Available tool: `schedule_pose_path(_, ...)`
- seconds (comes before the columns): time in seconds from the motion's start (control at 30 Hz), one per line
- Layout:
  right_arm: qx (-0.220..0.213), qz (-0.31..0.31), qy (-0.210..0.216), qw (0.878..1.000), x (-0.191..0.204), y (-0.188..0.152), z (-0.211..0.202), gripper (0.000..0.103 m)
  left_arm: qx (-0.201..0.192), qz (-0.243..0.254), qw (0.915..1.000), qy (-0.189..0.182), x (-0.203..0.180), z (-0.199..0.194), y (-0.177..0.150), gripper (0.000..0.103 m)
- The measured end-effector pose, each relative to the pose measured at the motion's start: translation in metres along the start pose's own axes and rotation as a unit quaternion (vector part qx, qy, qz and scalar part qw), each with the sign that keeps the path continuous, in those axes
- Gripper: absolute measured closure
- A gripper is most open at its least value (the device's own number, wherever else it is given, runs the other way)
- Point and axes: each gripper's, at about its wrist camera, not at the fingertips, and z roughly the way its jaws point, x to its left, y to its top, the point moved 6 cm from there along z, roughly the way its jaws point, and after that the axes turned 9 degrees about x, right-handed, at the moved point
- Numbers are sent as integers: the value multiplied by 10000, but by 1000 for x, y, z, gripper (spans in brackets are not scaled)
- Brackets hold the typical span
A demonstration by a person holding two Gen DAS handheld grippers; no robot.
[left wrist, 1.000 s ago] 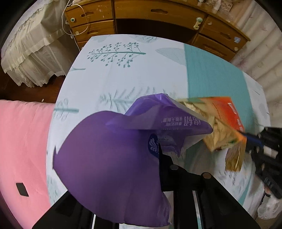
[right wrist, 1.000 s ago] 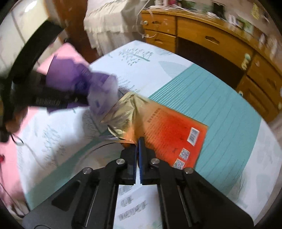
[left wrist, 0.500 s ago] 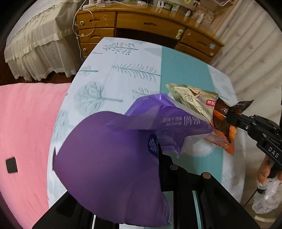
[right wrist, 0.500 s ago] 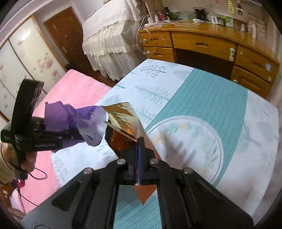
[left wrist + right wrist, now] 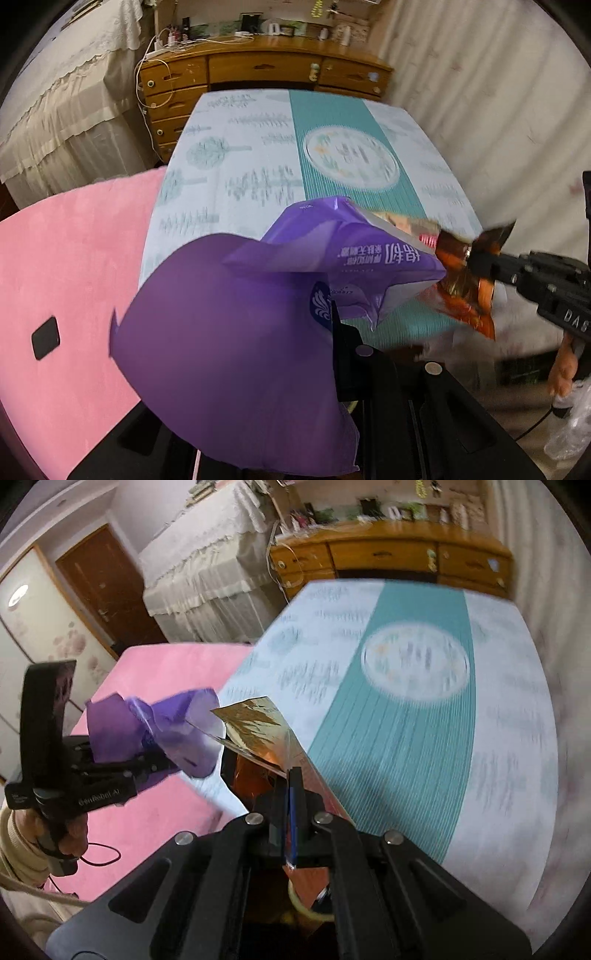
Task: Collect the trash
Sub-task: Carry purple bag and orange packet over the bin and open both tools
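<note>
A large purple plastic wrapper (image 5: pixel 240 350) hangs from my left gripper (image 5: pixel 332 317), which is shut on it; the wrapper hides the left finger. An orange and gold snack bag (image 5: pixel 255 723) is pinched in my shut right gripper (image 5: pixel 293 775). Both are held in the air above the near end of the table with the teal and white cloth (image 5: pixel 406 720). In the left wrist view the right gripper (image 5: pixel 480 258) comes in from the right with the snack bag (image 5: pixel 461 295) just behind the wrapper's tip. The right wrist view shows the left gripper (image 5: pixel 159 760) with the purple wrapper (image 5: pixel 155 723) at the left.
A pink mat (image 5: pixel 66 277) with a small black object (image 5: pixel 46 338) lies left of the table. A wooden dresser (image 5: pixel 258 70) stands beyond the far end, lace-covered furniture (image 5: pixel 55 110) at the back left, and a curtain (image 5: pixel 480 110) on the right. A clear plastic bag (image 5: pixel 572 424) hangs low right.
Both grippers pulled back and rose from the table, each still shut on its wrapper. The snack bag came off the cloth, and the table now looks farther away.
</note>
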Motion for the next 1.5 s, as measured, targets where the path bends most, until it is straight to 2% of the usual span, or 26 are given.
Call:
schedule_pose_path(0.13, 331, 323, -68, 9989, 32, -77, 5, 103, 355, 100, 9993, -86, 0, 7, -72, 87)
schedule_pose_path(0.2, 545, 477, -91, 9973, 40, -107, 12, 103, 525, 88, 9985, -120, -1, 15, -97, 87)
schedule_pose_path(0.37, 1089, 874, -251, 9899, 37, -173, 42, 103, 949, 47, 9955, -66, -3, 50, -154, 87)
schedule_pose_path(0.63, 1759, 1975, -390, 9636, -21, -266, 150, 103, 1501, -325, 9879, 223, -2, 176, -218, 86)
schedule_pose_path(0.8, 2133, 2455, -232, 9454, -50, -322, 246, 103, 1599, -499, 9856, 222, -6, 275, -253, 86)
schedule_pose_path(0.9, 2190, 2583, -121, 9408, -63, -340, 290, 103, 1564, -622, 9854, 244, -6, 324, -264, 85)
schedule_pose_path(1.0, 2182, 2698, -39, 9379, -76, -355, 326, 103, 1579, -726, 9842, 352, -1, 366, -270, 76)
schedule_pose_path(1.07, 2216, 2805, 8, 9339, -90, -360, 348, 103, 1574, -773, 9840, 314, 3, 387, -276, 59)
schedule_pose_path(1.1, 2266, 2844, 0, 9315, -102, -356, 360, 103, 1592, -774, 9838, 298, 4, 396, -276, 54)
schedule_pose_path(1.17, 2347, 2869, -59, 9287, -117, -362, 375, 102, 1698, -747, 9819, 379, 11, 417, -282, 27)
schedule_pose_path(1.23, 2386, 2818, -163, 9292, -132, -358, 386, 97, 1714, -759, 9812, 462, 12, 427, -289, 25)
schedule_pose_path(1.27, 2390, 2769, -259, 9303, -137, -360, 390, 82, 1730, -759, 9807, 501, 14, 431, -293, 25)
schedule_pose_path(1.3, 2370, 2733, -325, 9317, -138, -363, 391, 58, 1747, -759, 9802, 536, 16, 435, -296, 25)
schedule_pose_path(1.33, 2334, 2723, -342, 9329, -139, -365, 390, 50, 1752, -770, 9798, 586, 18, 438, -300, 25)
schedule_pose_path(1.43, 2161, 2733, -390, 9365, -142, -367, 382, 48, 1813, -805, 9779, 657, 17, 443, -310, 25)
schedule_pose_path(1.5, 2148, 2722, -451, 9369, -142, -370, 377, 48, 1835, -786, 9773, 705, 20, 451, -303, 24)
